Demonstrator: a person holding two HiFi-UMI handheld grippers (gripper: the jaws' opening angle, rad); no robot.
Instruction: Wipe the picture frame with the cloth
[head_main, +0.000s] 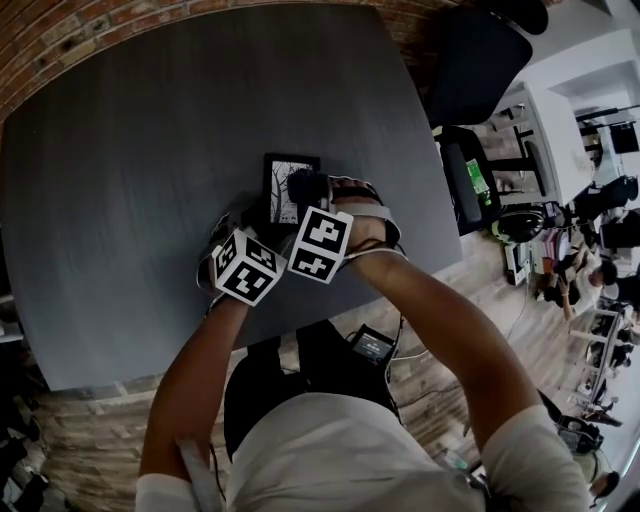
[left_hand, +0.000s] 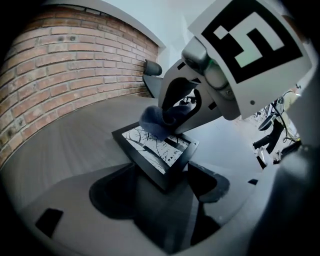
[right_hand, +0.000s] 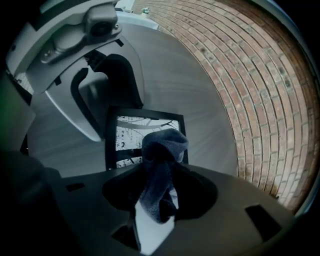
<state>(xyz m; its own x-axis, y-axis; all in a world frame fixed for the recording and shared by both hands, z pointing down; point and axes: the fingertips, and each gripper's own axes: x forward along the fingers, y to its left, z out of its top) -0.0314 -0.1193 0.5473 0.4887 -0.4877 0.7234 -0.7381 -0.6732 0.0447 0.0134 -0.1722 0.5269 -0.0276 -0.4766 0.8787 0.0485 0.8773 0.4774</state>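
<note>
A black picture frame with a black-and-white print lies tilted on the dark grey table. My left gripper is shut on the near corner of the picture frame and holds it. My right gripper is shut on a dark blue cloth, whose bunched end rests on the glass of the frame. In the left gripper view the cloth presses on the far part of the print, under the right gripper. In the head view both marker cubes hide the frame's near end.
A brick wall runs along the far side of the table. A dark office chair stands past the table's right edge, with desks and equipment further right. The person's arms reach in from the near edge.
</note>
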